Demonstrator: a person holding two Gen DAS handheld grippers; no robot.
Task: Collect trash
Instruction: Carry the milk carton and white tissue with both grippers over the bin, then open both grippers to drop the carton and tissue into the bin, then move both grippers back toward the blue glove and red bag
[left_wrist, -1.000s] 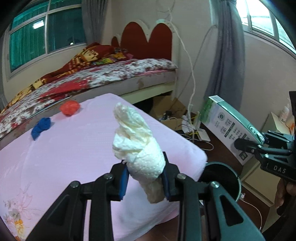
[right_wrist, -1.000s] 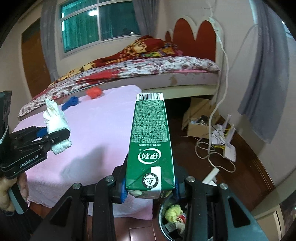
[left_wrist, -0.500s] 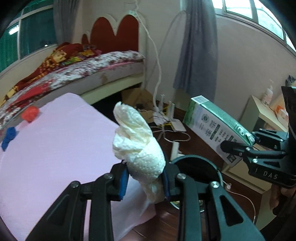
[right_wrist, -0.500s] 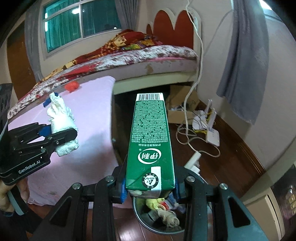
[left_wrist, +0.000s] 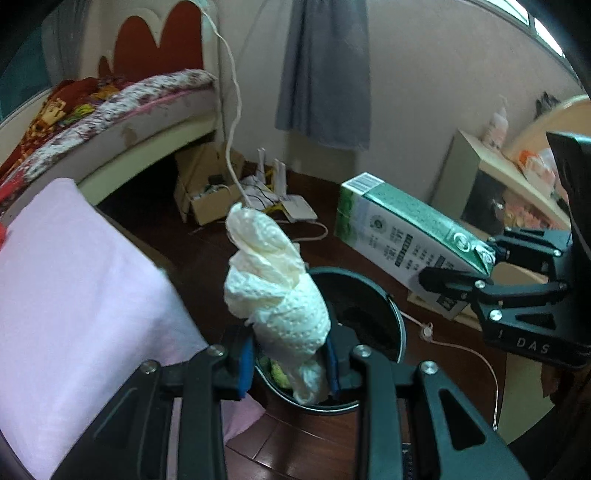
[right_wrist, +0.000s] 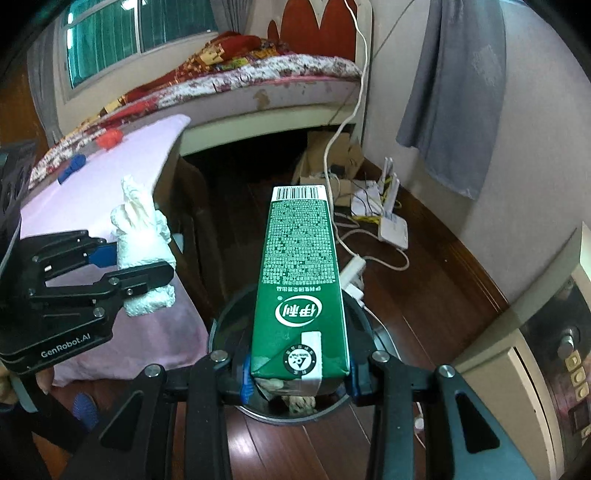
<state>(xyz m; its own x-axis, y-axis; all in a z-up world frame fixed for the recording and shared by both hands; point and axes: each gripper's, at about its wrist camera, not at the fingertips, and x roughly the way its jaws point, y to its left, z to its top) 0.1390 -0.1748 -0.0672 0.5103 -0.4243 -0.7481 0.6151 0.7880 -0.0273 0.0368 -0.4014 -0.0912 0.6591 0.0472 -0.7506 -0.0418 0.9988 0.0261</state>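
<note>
**White tissue and green carton held over the bin**

White crumpled tissue (left_wrist: 275, 295) is pinched between the blue pads of the left hand-held gripper (left_wrist: 290, 356), whose jaws are pressed nearly together on its lower part; the wad stands up above the fingertips, its tail hanging below them. Directly beneath and just ahead of these fingertips is the open black trash bin (left_wrist: 391, 314) on the dark wooden floor, with some rubbish already inside.

The right hand-held gripper (right_wrist: 299, 373) clamps the gabled end of a green milk carton (right_wrist: 301, 269), jaws partly spread to the carton's width. The carton points forward, away from that gripper, over the same bin (right_wrist: 221, 328). A table covered in pink cloth (left_wrist: 74, 277) lies to the left of both grippers.
</note>
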